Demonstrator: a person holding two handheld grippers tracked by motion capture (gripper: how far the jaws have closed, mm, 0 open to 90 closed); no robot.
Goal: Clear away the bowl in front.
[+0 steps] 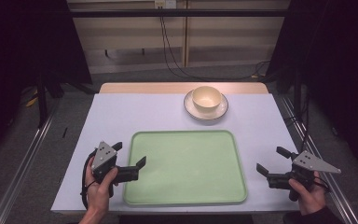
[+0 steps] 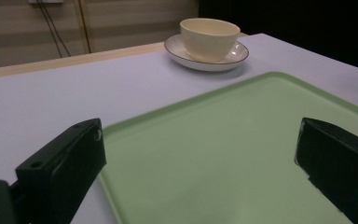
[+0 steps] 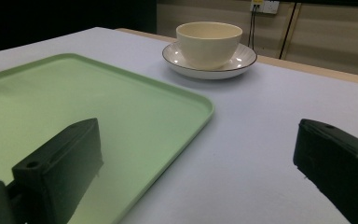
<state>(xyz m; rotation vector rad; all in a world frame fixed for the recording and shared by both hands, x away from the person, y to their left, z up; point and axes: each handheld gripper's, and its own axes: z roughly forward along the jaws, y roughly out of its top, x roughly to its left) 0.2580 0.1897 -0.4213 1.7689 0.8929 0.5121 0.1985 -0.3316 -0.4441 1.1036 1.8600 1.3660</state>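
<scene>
Tongs on both sides stand open with nothing between the jaws. Left tongs (image 1: pixel 129 155) are held in the person's left hand (image 1: pixel 99 186) at the near-left of the surface (image 1: pixel 116 112), one jaw over the left rim of the green tray (image 1: pixel 186 165), the other just outside it; the left gripper view confirms this — the tray's rim passes between the two black jaws. Right tongs (image 1: pixel 274 160) are held in the right hand (image 1: pixel 310 196) near the right edge of the surface, beside the tray and apart from it; in the right gripper view one jaw lies against the tray's right rim area, the other over bare surface. Tray lies flat at the near centre, nothing on it. Cream bowl (image 1: pixel 207 98) sits upright on a white saucer (image 1: pixel 191 110) (dark line around its rim) at the far side of the surface, just beyond the tray's far edge and well apart from both tongs. Both gripper views face the bowl — it stands (image 2: pixel 209 37) centred on the saucer (image 3: pixel 242 60).
</scene>
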